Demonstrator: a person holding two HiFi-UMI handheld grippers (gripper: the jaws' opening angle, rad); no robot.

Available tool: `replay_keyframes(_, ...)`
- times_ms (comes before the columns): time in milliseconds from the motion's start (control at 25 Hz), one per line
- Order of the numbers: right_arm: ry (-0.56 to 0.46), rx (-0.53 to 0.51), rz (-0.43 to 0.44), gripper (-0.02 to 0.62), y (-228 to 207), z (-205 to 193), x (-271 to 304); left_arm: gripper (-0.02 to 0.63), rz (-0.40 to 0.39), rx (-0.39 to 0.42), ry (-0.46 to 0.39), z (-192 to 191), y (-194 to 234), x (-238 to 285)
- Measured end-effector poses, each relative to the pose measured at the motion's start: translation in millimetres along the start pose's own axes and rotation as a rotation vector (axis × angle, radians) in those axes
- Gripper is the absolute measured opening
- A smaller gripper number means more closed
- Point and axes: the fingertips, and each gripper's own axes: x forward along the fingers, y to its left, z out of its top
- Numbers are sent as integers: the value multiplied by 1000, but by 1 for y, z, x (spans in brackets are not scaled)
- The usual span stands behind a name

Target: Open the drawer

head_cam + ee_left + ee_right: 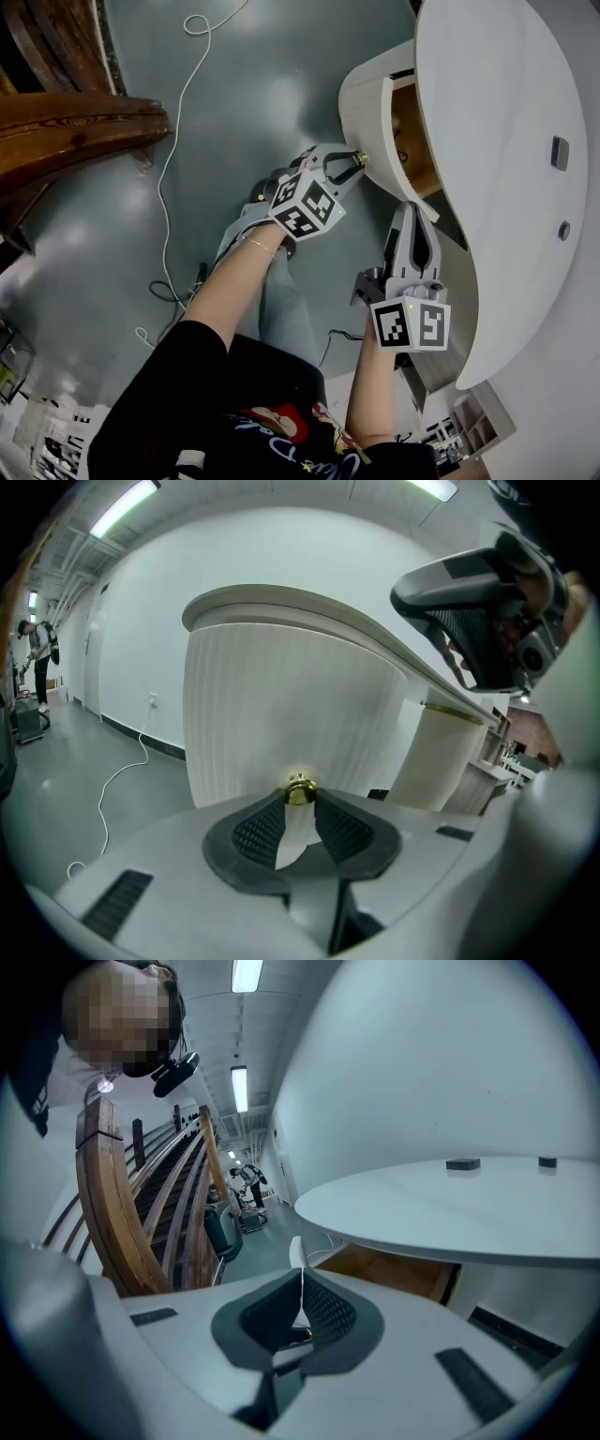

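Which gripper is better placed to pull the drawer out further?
Left. The left gripper is closed on the brass knob on the drawer front. The right gripper only pinches that front's thin edge, so it would likely slip.

The left gripper (354, 161) and right gripper (412, 210) make two. One curved drawer (366, 98) carries one brass knob (300, 789). Two dark blocks (560, 152) (564, 230) lie beyond the right gripper.
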Motion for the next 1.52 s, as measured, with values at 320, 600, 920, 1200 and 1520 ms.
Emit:
replay_keyframes(320,3,3,-5,3,3,-5,-7,98,4,-3,6,-7,-1,-9)
replay_keyframes(600,-6,3,-5,3,9,-6,-10,98,4,-3,7,-10,-1,-15)
replay_keyframes(920,-3,7,-9,3,15,-11,-14,98,6,-2,8,-17,-1,-24)
replay_keyframes(1200,-8,4,-10,3,19,-11,-19,98,10,-4,9,-21,-2,-31)
replay_keyframes(1520,-5,3,4,3,24,-10,-19,98,8,-1,12,-23,-3,-36)
